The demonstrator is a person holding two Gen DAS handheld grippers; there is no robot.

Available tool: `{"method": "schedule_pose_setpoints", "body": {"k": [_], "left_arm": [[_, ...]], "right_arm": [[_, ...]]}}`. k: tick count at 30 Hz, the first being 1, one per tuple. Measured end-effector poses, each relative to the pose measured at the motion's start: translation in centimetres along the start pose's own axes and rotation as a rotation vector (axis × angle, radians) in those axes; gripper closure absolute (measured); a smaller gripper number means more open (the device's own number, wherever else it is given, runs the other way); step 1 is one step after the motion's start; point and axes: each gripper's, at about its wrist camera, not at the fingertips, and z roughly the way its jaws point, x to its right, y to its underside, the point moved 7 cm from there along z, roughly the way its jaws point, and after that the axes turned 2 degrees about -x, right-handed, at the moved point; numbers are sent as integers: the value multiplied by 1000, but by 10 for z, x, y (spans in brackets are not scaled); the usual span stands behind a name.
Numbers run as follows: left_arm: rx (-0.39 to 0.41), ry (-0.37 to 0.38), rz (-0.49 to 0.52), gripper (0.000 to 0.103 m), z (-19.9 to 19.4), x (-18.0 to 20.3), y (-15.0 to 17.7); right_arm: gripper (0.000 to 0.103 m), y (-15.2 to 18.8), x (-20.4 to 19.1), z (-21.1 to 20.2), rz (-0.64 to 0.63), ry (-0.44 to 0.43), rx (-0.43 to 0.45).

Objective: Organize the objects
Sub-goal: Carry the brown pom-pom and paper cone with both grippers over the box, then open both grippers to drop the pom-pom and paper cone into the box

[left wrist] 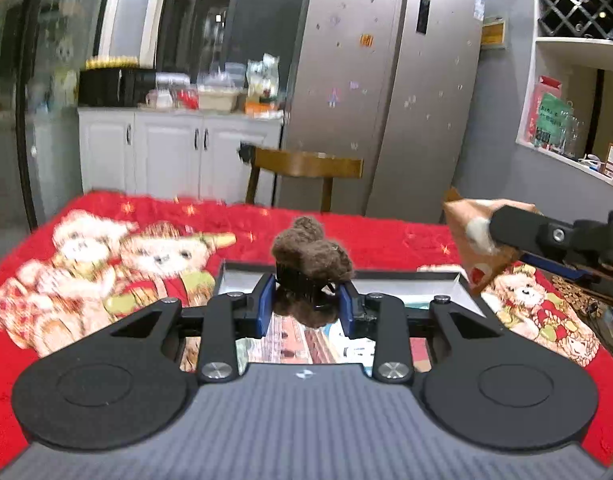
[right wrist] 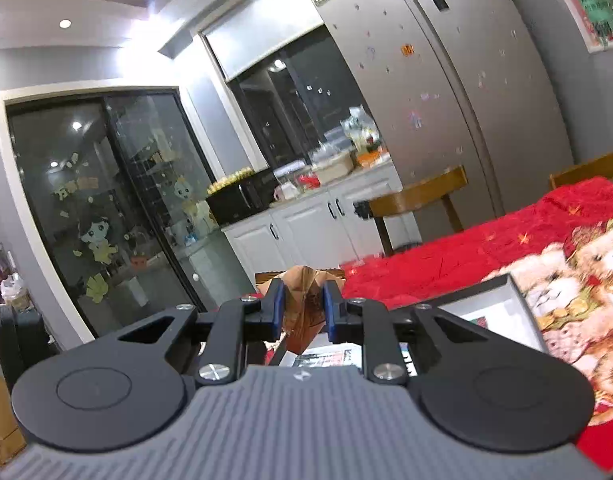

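Between the blue pads of my left gripper [left wrist: 308, 296] sits a brown woolly clump on a black toothed piece [left wrist: 310, 252], and the gripper is shut on it above a grey-rimmed shallow box [left wrist: 410, 278]. The box lies on a red teddy-bear blanket [left wrist: 106, 272]. My right gripper [right wrist: 304, 308] is shut on a crumpled brown paper bag [right wrist: 302, 292], raised over the box's near corner [right wrist: 506, 280]. In the left wrist view the right gripper [left wrist: 496, 236] comes in from the right edge with the paper bag [left wrist: 466, 248] hanging from it. A printed picture lines the bottom of the box.
A wooden chair [left wrist: 306, 168] stands at the far side of the blanket, with a steel fridge [left wrist: 386, 80] behind it. White cabinets [left wrist: 178, 148] carry a cluttered counter. Wall shelves [left wrist: 578, 80] are at the right and glass sliding doors [right wrist: 106, 200] at the left.
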Motion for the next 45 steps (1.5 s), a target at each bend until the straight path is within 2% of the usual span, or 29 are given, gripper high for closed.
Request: {"method": "schedule_pose_setpoints", "body": {"k": [5,9,11,16,28,45], "left_arm": [[-58,4,-19,65,26,-16,12],[-101,21,-19,65,45,-19,22],[-120,6,-11,65,52,-21,31],[-169,5,-11,65,64,-24,47],[-166,10,4,65,66,-24,52],[-166,17,6,65,66,-24,54]], "right_arm": [[80,9,9,36,49,5,-56],[80,26,18,60,80,17,-99],[80,37,26,69,104,21,-127],[80,55,45,77,125,58,-189],[80,66,47,84,113,67,-255],[80,72,46,90,110,69,-291]]}}
